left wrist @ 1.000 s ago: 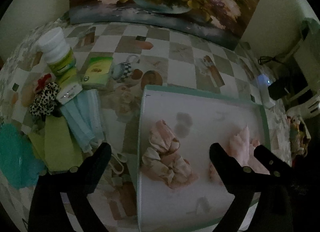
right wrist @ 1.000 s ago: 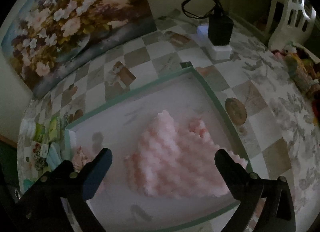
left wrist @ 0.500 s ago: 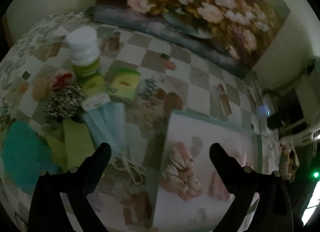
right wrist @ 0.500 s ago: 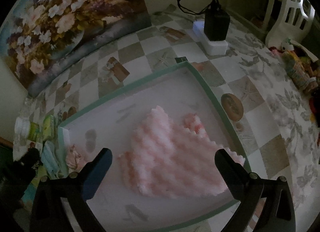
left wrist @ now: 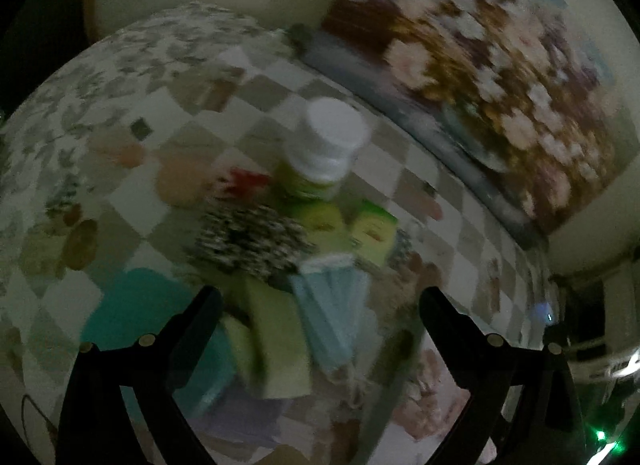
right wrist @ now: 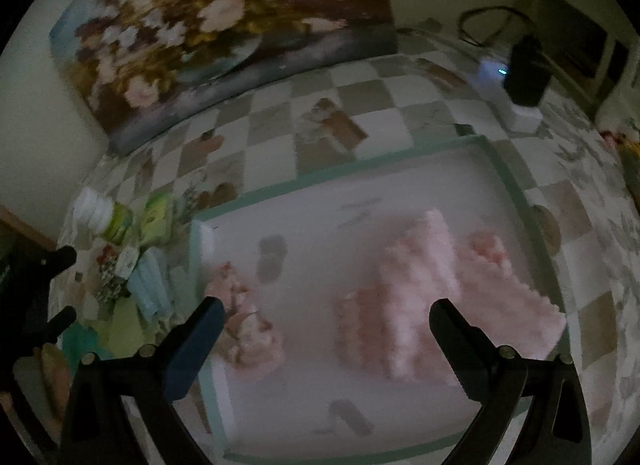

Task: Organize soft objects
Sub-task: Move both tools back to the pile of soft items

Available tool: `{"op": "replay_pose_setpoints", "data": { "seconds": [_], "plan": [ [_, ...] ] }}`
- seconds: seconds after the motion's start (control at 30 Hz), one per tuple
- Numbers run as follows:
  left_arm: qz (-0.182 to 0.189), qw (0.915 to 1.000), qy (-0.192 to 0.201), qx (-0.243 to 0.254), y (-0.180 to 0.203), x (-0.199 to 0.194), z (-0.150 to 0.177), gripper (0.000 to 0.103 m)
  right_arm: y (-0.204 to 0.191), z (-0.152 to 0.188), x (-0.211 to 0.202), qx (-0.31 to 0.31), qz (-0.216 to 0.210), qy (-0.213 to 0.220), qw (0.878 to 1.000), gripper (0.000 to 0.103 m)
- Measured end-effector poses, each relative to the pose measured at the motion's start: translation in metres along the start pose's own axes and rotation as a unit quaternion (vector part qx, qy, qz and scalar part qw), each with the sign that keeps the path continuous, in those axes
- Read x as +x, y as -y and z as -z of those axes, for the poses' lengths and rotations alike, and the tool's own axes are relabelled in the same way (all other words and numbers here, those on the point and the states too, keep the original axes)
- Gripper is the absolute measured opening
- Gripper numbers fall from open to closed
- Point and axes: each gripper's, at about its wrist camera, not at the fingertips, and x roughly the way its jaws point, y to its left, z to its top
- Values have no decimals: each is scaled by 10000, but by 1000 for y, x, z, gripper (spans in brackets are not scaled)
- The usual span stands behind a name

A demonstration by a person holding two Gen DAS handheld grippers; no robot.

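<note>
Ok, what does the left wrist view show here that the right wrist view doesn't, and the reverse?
Left wrist only: the open left gripper from behind, close over the teal cloth and a red item behind the black-and-white spotted scrunchie. The image is blurred.

Right wrist only: the open right gripper over the tray, the fluffy pink cloth, and the dark charger.

Both: the white-capped bottle, green packet, blue face masks, the pink scrunchie, and the flower painting.
</note>
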Motion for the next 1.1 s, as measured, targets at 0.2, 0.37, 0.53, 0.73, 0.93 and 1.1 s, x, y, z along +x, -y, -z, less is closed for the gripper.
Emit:
{"op": "replay_pose_setpoints", "data": {
  "seconds": [0.2,0.37,0.53,0.73,0.93,1.1],
  "plan": [
    [-334,9992,147,-133,-20,-5,-10,99,-22,3,1,-234,-270,81,9993,103],
    [-372,9986,217,-297,-35,-7,-16,99,-46,4,-5,-538,-342,367,9973,103],
    [3,9982,275,-527,-47,-10,-21,99,-72,6,-2,-926,-414,406,9940,103],
    [170,9986,254,-424,-49,-9,-26,100,-101,8,3,-1268,-545,400,9896,103],
    [248,9996,-13,-131,-41,2,-28,103,-124,4,19,-1366,-713,253,9877,103],
    [-27,9999,-107,117,-28,10,-31,103,-138,0,34,-1480,-761,100,9860,103]
  ]
}}
